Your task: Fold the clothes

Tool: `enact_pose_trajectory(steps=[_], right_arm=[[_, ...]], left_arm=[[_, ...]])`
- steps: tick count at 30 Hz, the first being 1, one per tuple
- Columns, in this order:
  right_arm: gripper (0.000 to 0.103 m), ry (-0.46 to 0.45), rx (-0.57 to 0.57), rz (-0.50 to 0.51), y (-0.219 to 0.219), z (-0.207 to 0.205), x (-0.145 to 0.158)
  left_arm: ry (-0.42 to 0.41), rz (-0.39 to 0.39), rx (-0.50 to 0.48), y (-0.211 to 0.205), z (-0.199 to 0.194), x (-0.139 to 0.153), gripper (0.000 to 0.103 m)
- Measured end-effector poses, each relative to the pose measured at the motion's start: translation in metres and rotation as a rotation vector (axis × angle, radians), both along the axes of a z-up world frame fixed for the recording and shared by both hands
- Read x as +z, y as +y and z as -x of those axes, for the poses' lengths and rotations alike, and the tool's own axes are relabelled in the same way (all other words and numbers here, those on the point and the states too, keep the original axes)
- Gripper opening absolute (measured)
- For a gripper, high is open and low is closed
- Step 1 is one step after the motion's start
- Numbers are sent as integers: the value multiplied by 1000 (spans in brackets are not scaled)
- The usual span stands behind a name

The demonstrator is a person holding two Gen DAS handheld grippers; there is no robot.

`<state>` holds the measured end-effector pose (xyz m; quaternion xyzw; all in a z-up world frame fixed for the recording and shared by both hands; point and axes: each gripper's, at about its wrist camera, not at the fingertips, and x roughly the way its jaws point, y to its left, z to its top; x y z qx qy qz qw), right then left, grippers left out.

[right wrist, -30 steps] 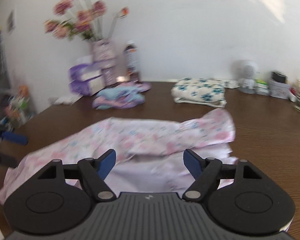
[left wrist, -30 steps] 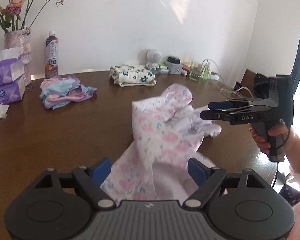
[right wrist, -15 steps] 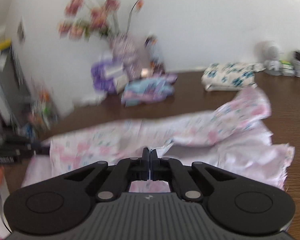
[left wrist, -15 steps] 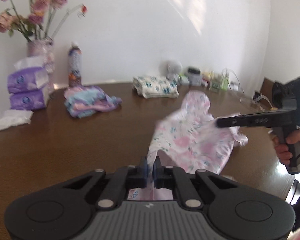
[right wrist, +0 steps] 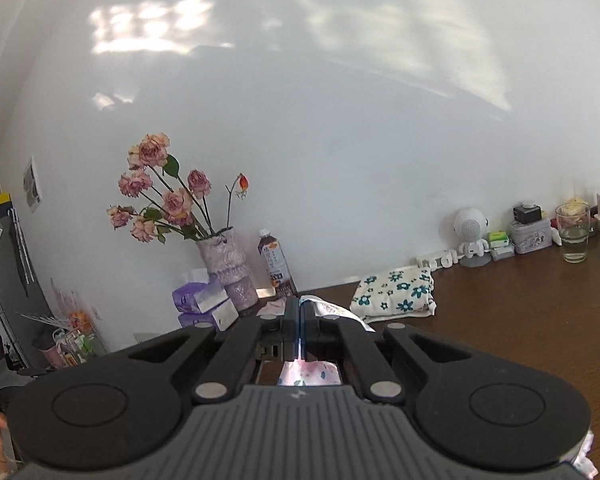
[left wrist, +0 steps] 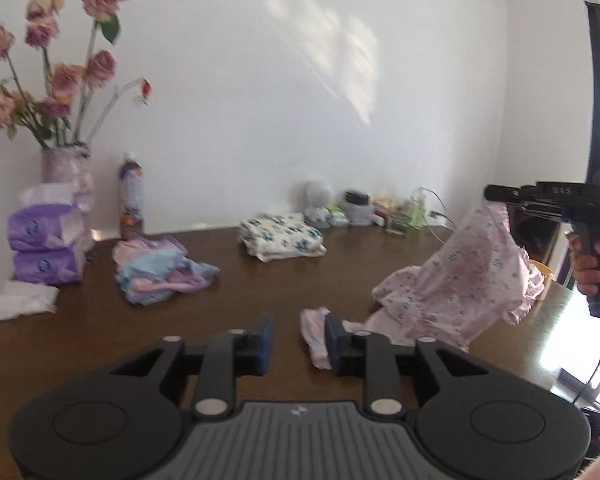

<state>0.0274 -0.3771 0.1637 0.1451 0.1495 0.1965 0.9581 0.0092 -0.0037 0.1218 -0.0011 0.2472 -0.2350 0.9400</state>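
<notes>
Pink floral garment is hanging from the right tongs, which are pinching its upper edge and lifting it above the right edge of the surface, while its lower part is trailing onto the wood toward the near edge. Seen from the right wrist, these tongs are pressing together on a strip of the cloth. Left tongs are standing apart, gripping nothing, with a loose fold lying against the right finger. Farther back, a crumpled pastel pile and a folded blue-flowered cloth are resting toward the far edge, with a vase of roses sitting at the far left corner.
</notes>
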Motion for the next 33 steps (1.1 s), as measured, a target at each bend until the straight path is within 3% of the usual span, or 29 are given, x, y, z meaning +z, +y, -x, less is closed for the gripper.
enact_pose_trajectory(steps=[2, 6, 16, 17, 18, 19, 20, 23, 26, 33], right_arm=[[0, 30, -8, -3, 0, 3, -12], [0, 52, -44, -22, -8, 17, -31], [0, 66, -69, -75, -43, 52, -49], [0, 68, -70, -74, -45, 53, -50], [0, 70, -72, -71, -48, 55, -51], [0, 72, -74, -69, -50, 56, -52], [0, 72, -82, -59, -53, 57, -52], [0, 75, -108, -9, -58, 59, -52], [0, 64, -111, 51, -58, 60, -47], [0, -31, 44, 125, -21, 56, -14]], left_arm=[[65, 17, -73, -21, -5, -17, 45], [241, 55, -161, -69, -41, -62, 46], [208, -117, -293, -184, -97, -108, 45], [216, -134, -300, -190, -102, -112, 40], [232, -133, -313, -192, -104, -114, 14], [248, -131, -327, -193, -107, -117, 1], [253, -115, -326, -190, -107, -116, 2], [187, -77, -288, -164, -94, -96, 1], [95, -21, -223, -125, -75, -56, 1], [-159, 3, -76, -47, -10, 43, 1]])
